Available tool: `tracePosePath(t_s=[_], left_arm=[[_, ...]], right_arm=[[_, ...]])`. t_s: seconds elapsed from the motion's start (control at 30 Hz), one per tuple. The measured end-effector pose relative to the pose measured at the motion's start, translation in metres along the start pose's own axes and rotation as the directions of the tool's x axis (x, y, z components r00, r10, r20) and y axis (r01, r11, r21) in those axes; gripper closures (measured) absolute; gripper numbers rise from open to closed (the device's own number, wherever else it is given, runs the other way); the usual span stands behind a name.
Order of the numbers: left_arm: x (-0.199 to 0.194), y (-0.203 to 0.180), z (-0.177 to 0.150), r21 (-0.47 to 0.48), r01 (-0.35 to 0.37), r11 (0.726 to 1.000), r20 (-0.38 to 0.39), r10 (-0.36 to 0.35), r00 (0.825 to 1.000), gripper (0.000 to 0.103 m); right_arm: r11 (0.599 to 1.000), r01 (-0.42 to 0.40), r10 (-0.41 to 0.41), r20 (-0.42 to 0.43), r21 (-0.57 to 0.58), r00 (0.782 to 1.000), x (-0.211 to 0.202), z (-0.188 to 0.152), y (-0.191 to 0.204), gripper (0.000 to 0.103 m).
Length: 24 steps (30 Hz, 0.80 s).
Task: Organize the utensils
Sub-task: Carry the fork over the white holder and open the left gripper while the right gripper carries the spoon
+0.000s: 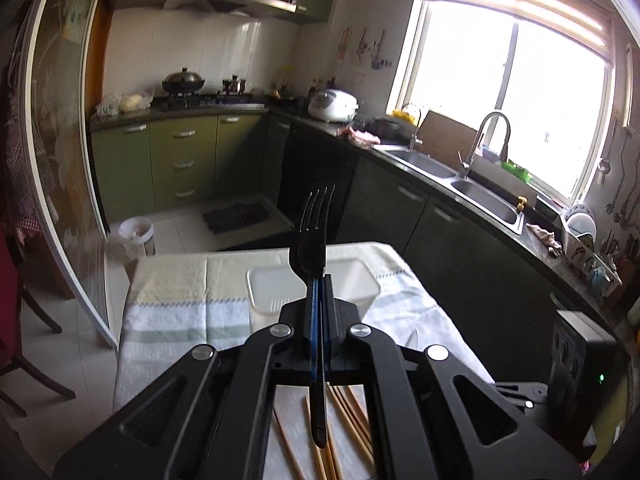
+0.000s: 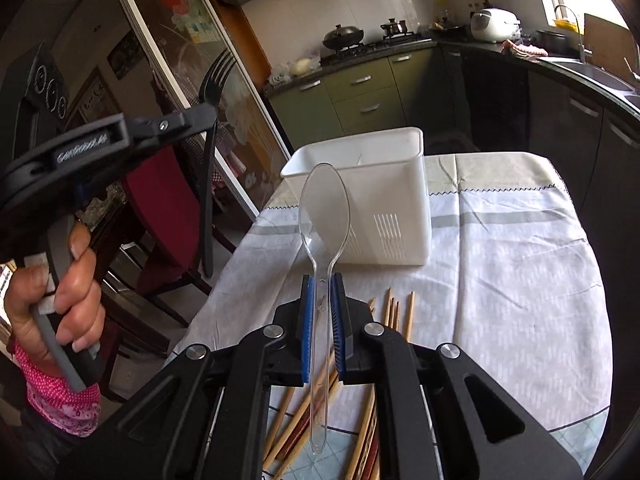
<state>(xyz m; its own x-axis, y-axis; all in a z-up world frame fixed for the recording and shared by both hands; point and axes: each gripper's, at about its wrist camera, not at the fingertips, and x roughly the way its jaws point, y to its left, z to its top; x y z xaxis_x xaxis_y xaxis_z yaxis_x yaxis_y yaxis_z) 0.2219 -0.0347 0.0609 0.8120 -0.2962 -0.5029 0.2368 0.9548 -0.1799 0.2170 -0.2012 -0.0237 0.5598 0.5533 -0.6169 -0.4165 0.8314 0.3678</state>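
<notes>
Holding a black fork (image 1: 314,216), the left tool (image 1: 319,280) is clamped on its handle, tines up, raised above the cloth-covered desk (image 1: 176,312). Same fork seen from the right wrist view at far left, upright, gripped near its neck, well clear of the desk. Right tool (image 2: 322,280) is clamped on a clear plastic spoon (image 2: 324,208), bowl pointing forward and up, handle running back between the blue pads (image 2: 307,320). White plastic bin (image 2: 372,208) stands on the desk ahead of the spoon, near the far edge. Wooden chopsticks (image 2: 394,312) lie loose on the cloth beneath the right tool, short of the bin.
</notes>
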Motion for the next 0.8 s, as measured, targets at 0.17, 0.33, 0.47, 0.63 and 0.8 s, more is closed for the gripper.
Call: tracePosePath(t_s=[0.17, 0.33, 0.47, 0.63, 0.8], left_arm=[[0.025, -0.007, 0.021, 0.033, 0.004, 0.999, 0.161, -0.009, 0.987, 0.101], [0.051, -0.014, 0.026, 0.096, -0.098, 0.991, 0.327, 0.061, 0.943, 0.101], [0.072, -0.019, 0.022, 0.133, -0.128, 0.983, 0.362, 0.073, 0.930, 0.101], [0.092, -0.015, 0.002, 0.130, -0.144, 0.981, 0.327, 0.095, 0.940, 0.101], [0.104, -0.009, -0.018, 0.145, -0.153, 0.978, 0.275, 0.108, 0.955, 0.101]], right_arm=[[0.999, 0.021, -0.020, 0.053, -0.024, 0.998, -0.013, 0.000, -0.004, 0.094], [0.998, 0.039, -0.035, 0.087, -0.040, 0.996, -0.023, -0.003, -0.008, 0.094], [0.997, 0.059, -0.053, 0.124, -0.043, 0.991, -0.038, -0.006, -0.008, 0.094], [0.997, 0.073, -0.067, 0.158, -0.034, 0.985, -0.045, -0.002, -0.013, 0.093], [0.996, 0.086, -0.078, 0.177, -0.039, 0.981, -0.047, 0.004, -0.012, 0.094]])
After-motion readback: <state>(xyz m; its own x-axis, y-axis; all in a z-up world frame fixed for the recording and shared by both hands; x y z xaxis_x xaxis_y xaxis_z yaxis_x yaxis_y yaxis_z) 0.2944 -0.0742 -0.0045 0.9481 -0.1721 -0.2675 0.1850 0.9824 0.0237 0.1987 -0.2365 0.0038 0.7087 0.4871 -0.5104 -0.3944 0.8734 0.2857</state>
